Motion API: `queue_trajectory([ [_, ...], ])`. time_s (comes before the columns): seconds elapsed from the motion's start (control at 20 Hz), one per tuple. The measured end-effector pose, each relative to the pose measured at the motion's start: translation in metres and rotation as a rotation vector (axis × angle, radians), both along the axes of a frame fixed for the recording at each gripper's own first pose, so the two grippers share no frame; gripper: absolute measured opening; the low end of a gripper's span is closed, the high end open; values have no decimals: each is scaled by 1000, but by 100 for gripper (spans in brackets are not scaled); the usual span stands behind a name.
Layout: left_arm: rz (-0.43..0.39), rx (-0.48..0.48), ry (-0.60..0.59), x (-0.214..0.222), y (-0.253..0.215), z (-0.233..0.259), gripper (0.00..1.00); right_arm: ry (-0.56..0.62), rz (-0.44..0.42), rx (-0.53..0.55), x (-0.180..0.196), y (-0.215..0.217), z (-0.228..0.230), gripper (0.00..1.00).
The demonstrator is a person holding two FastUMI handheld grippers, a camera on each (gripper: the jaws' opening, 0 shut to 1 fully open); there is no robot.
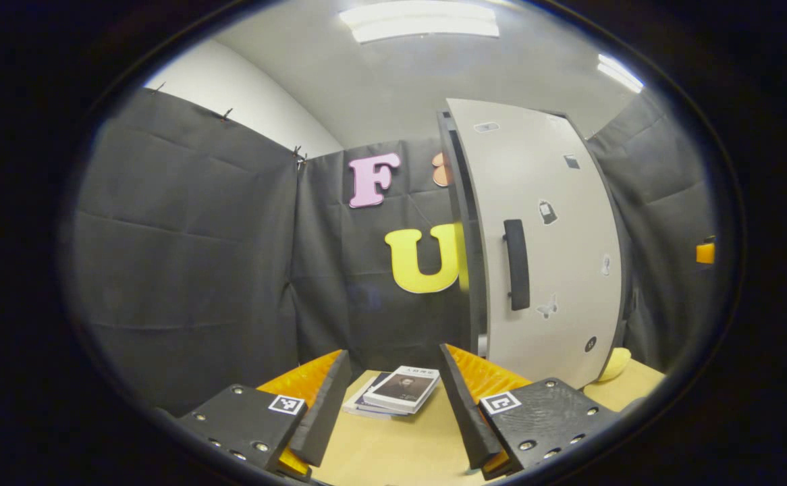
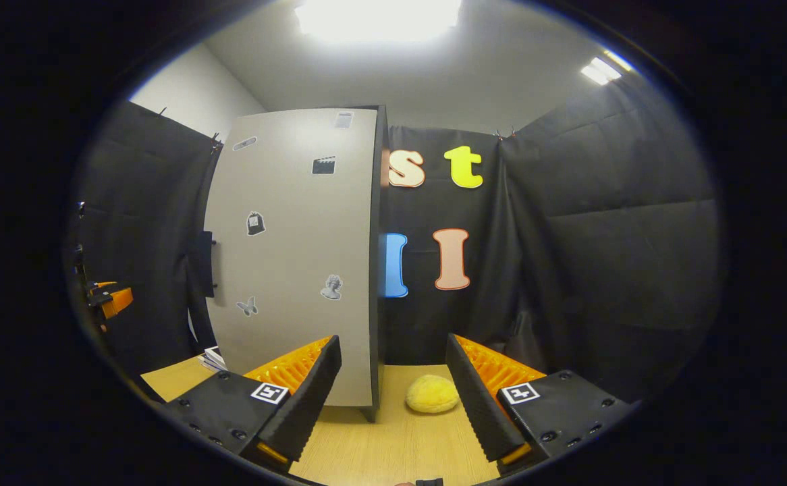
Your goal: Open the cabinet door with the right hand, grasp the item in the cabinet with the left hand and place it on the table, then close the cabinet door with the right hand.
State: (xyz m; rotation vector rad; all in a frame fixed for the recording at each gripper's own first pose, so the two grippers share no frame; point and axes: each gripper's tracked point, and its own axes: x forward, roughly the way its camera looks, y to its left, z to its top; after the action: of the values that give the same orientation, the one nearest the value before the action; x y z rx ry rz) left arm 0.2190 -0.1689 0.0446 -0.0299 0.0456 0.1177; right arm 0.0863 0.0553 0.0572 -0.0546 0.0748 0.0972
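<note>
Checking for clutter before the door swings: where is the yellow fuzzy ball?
In the right gripper view, the yellow fuzzy ball sits on the wooden table, just right of the grey cabinet.

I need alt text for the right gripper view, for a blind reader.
A tall grey cabinet with a sticker-covered door stands shut on a light wooden table. The open right tool hovers before it, with a fuzzy yellow ball beyond.

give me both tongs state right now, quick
left tongs: open, holding nothing, books lie on the table beyond
right tongs: open, holding nothing, away from the cabinet door
</note>
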Motion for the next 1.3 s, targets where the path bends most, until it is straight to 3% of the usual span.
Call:
queue_trajectory([
  [1.3,-2,22,-29,7,7,1,79,-41,-45,26,-1,-6,6,99],
])
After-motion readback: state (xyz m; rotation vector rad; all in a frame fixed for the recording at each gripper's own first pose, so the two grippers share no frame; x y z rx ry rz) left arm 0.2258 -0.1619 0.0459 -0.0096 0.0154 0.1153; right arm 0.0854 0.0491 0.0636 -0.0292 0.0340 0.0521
